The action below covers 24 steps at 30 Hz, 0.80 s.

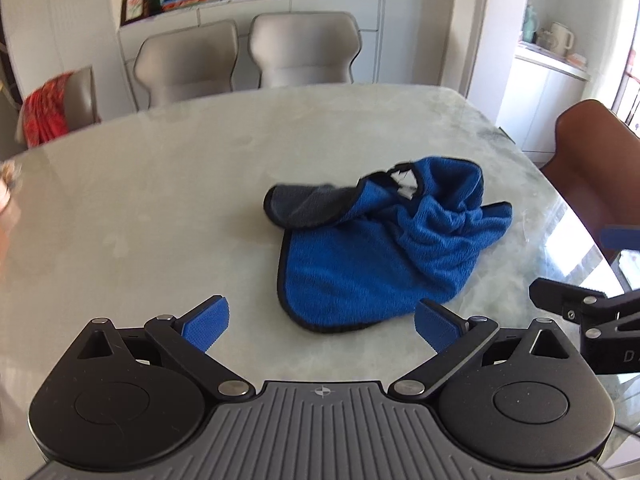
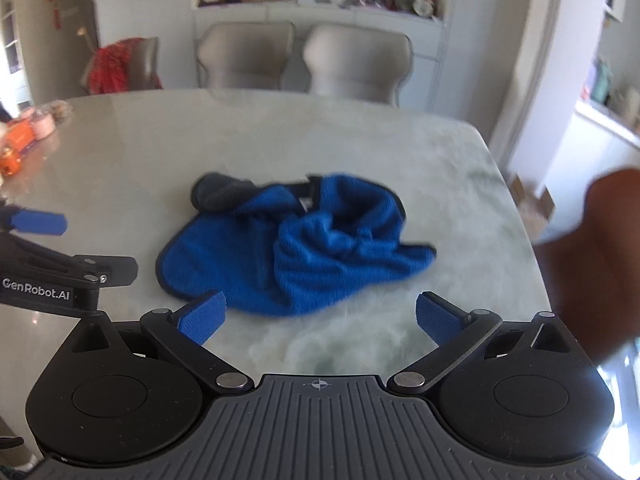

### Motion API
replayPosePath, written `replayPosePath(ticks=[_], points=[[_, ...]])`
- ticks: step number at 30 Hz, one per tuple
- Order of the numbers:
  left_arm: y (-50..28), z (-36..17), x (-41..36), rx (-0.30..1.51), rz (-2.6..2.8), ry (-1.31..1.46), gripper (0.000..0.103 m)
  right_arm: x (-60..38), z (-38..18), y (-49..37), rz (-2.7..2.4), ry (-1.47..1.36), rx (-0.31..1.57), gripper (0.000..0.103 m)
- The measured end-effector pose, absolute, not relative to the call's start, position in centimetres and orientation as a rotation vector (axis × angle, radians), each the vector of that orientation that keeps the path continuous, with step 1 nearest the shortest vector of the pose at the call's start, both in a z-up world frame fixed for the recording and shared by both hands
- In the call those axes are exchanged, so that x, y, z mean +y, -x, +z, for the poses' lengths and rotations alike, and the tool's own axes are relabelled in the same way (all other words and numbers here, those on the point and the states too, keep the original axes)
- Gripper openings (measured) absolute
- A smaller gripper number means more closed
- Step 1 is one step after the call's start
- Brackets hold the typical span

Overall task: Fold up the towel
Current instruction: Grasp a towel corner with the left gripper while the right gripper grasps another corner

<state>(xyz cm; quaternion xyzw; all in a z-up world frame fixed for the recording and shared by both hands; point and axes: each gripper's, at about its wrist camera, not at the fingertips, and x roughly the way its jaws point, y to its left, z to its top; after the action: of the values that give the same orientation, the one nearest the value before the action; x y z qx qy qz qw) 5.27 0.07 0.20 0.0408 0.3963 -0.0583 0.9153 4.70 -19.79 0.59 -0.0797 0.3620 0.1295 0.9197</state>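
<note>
A blue towel [image 1: 360, 256] with a black hem and a grey underside lies crumpled on the marble table [image 1: 152, 200]; one corner is flipped over, showing grey. My left gripper [image 1: 320, 322] hovers open just in front of the towel's near edge, holding nothing. In the right wrist view the same towel [image 2: 288, 248] lies bunched ahead, and my right gripper [image 2: 320, 318] stands open just short of its near hem, also with nothing between its fingers. The right gripper [image 1: 580, 276] shows at the right edge of the left view, the left gripper [image 2: 60, 244] at the left edge of the right view.
Two grey chairs [image 1: 248, 52] stand at the table's far side before a white shelf unit [image 1: 256, 0]. A brown chair [image 1: 596, 160] is at the right edge. A red cloth [image 1: 44, 116] hangs on a chair at the left. Small orange and pink items [image 2: 24, 136] sit at the table's far left.
</note>
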Motion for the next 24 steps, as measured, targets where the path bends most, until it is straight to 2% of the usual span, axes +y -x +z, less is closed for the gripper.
replayPosePath(ticks=[7, 15, 20, 22, 24], points=[[-8.3, 0.4, 0.4, 0.822, -0.216, -0.111, 0.102, -21.6, 1.4, -9.2, 0.427, -0.034, 0.793, 0.102], [-13.1, -0.5, 1.0, 0.851, -0.295, -0.151, 0.101, -21.5, 0.5, -14.5, 0.390, 0.026, 0.892, 0.102], [-15.6, -2.1, 0.6, 0.865, -0.343, -0.247, 0.098, -22.0, -0.6, -16.4, 0.368, 0.073, 0.933, 0.096], [-16.5, -2.8, 0.4, 0.878, -0.367, -0.278, 0.095, -21.9, -0.9, -17.5, 0.369, 0.097, 0.931, 0.085], [-17.2, -3.5, 0.2, 0.892, -0.392, -0.291, 0.095, -21.6, -1.1, -18.6, 0.391, 0.107, 0.935, 0.079]])
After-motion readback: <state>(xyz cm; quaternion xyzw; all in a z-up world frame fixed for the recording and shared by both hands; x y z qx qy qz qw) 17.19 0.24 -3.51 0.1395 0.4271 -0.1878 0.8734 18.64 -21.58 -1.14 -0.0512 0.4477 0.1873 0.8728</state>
